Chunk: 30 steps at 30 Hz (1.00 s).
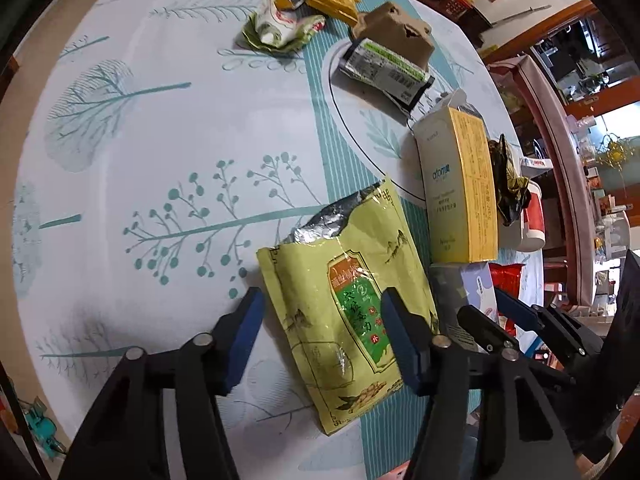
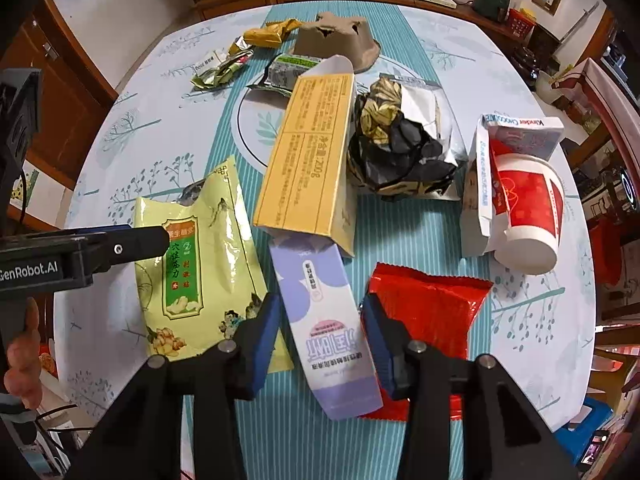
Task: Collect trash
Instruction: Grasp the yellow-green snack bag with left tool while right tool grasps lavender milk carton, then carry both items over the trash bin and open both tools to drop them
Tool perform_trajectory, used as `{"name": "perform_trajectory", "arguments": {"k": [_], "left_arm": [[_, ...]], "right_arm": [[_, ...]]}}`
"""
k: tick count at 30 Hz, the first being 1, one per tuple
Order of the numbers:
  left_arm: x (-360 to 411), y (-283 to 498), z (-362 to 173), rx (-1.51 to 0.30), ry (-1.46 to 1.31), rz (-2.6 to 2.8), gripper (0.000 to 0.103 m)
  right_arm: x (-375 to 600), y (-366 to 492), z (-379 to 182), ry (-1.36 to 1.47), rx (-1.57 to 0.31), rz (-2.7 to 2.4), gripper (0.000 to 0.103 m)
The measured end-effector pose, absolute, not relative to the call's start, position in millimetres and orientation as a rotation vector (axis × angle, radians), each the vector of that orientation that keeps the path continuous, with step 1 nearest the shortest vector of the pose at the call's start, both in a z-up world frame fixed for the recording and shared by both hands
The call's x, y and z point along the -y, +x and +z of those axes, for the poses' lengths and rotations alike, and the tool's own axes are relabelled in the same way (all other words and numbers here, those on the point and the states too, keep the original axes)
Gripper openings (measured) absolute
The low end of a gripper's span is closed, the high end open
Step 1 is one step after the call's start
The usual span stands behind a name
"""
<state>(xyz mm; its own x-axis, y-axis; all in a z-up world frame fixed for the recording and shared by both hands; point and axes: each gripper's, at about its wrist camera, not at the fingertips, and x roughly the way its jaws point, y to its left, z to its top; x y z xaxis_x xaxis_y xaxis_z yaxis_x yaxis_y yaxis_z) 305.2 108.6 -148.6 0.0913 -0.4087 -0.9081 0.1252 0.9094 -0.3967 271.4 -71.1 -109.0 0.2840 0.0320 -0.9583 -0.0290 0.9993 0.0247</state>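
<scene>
Trash lies on a patterned tablecloth (image 1: 132,168). My left gripper (image 1: 320,312) is open, its fingers on either side of a torn yellow-green snack bag (image 1: 344,304), just above it. My right gripper (image 2: 320,316) is open around a lilac and white carton (image 2: 320,312) lying flat; I cannot tell if the pads touch it. The bag also shows in the right wrist view (image 2: 192,264), with the left gripper (image 2: 132,242) over it. A yellow box (image 2: 308,160), a red wrapper (image 2: 428,312) and a red paper cup (image 2: 528,212) lie nearby.
Farther back lie a crumpled black and gold wrapper (image 2: 384,148), a cardboard egg tray piece (image 2: 340,40), a black and green packet (image 1: 384,68), crumpled wrappers (image 1: 280,24) and a white Kinder box (image 2: 520,132). Wooden furniture stands beyond the table.
</scene>
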Motion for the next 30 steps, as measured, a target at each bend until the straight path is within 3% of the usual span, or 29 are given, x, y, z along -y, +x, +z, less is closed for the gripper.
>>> {"name": "perform_trajectory", "arguments": {"k": [5,8,10,30], "left_arm": [[-99.7,305.1,-156.1,-1.456,-0.219,-0.42,0.027],[-91.3,305.1,-158.7,-1.466,-0.203,-0.427,0.019],[-86.8,303.5,-157.8,-1.462,-0.195,-0.443,0.008],[-69.1,229.8,-38.8,-1.13,0.032,-0.435,0.003]], "right_arm": [[68.9,272.1,-111.0,-0.003,-1.279,0.05,0.04],[66.7,271.4,-111.5,-0.004,-1.276,0.063,0.039],[65.1,270.8,-111.5,-0.003,-1.274,0.074,0.039],[72.9,228.0,-54.4,0.16,-1.138,0.185,0.035]]}}
